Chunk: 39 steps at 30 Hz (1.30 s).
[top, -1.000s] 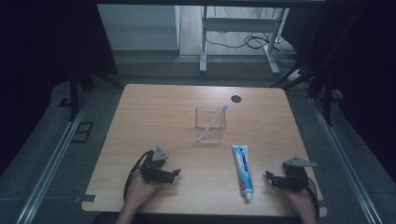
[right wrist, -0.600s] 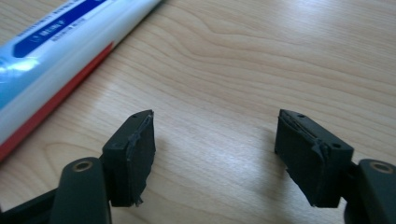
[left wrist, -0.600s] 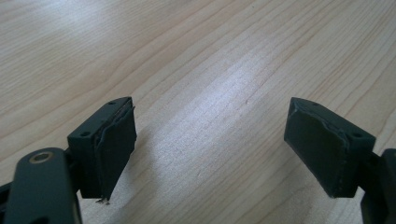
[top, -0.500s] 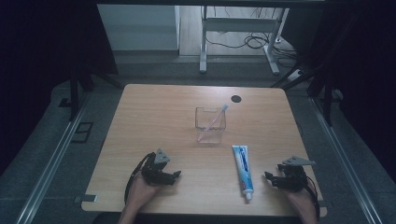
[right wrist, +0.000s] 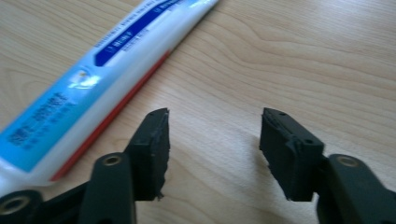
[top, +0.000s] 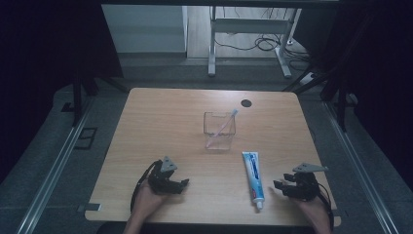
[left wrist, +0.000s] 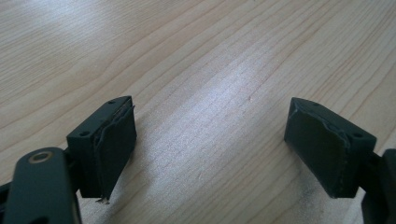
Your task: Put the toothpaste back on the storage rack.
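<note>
A white and blue toothpaste tube (top: 254,179) lies flat on the wooden table (top: 165,122), cap toward the near edge. A clear square cup (top: 219,130) with a toothbrush (top: 225,125) leaning in it stands mid-table. My right gripper (top: 277,187) rests on the table just right of the tube; its jaws have just been closing and stand partly apart with bare wood between them (right wrist: 212,144). The tube (right wrist: 93,79) runs along the left of that view, outside the jaws. My left gripper (top: 184,184) lies on the near left of the table, jaws wide apart over bare wood (left wrist: 210,144).
A small dark round spot (top: 247,103) marks the table's far right. Beyond the far edge stand metal desk legs (top: 212,44) and floor cables (top: 258,44). Rails (top: 58,161) run along both sides of the table.
The right gripper's jaws look slightly narrower than before. Both hands, the tube and the cup stay where they were.
</note>
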Each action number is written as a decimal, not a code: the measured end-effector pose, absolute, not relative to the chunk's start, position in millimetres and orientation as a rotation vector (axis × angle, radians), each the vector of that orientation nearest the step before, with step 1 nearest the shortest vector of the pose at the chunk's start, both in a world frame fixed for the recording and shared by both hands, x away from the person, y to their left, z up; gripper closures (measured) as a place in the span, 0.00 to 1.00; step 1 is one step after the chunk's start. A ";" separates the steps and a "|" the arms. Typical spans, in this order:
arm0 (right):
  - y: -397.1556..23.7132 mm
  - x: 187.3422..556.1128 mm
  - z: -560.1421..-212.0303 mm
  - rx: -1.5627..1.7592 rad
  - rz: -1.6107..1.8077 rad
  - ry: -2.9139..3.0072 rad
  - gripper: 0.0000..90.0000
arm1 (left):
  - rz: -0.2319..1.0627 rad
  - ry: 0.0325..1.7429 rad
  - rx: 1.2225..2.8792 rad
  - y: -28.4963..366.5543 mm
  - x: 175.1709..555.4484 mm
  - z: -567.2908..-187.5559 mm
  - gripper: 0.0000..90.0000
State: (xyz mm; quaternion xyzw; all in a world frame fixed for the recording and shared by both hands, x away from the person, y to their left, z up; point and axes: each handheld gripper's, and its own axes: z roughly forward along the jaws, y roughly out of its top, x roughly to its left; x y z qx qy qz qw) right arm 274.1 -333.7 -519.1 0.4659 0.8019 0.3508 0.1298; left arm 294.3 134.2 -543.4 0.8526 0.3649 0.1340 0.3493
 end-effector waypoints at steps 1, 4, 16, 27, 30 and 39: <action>-333.6 273.4 -518.0 1.350 1.026 2.337 0.52 | 0.349 0.946 2.210 134.0 294.2 -543.5 0.18; -331.2 271.5 -514.4 1.352 1.043 2.356 0.61 | 0.349 0.945 2.210 134.0 294.2 -543.5 0.18; -311.5 267.8 -494.0 1.237 1.099 2.434 0.97 | 0.349 0.946 2.210 134.0 294.2 -543.4 0.18; -283.7 266.0 -483.5 1.134 1.129 2.491 0.99 | 0.350 0.948 2.209 133.9 294.1 -543.4 0.18; -275.2 266.1 -483.8 1.114 1.145 2.509 0.99 | 0.351 0.948 2.209 133.9 294.1 -543.4 0.18; -251.4 266.0 -493.4 1.083 1.205 2.588 0.99 | 0.351 0.948 2.208 133.9 294.1 -543.5 0.18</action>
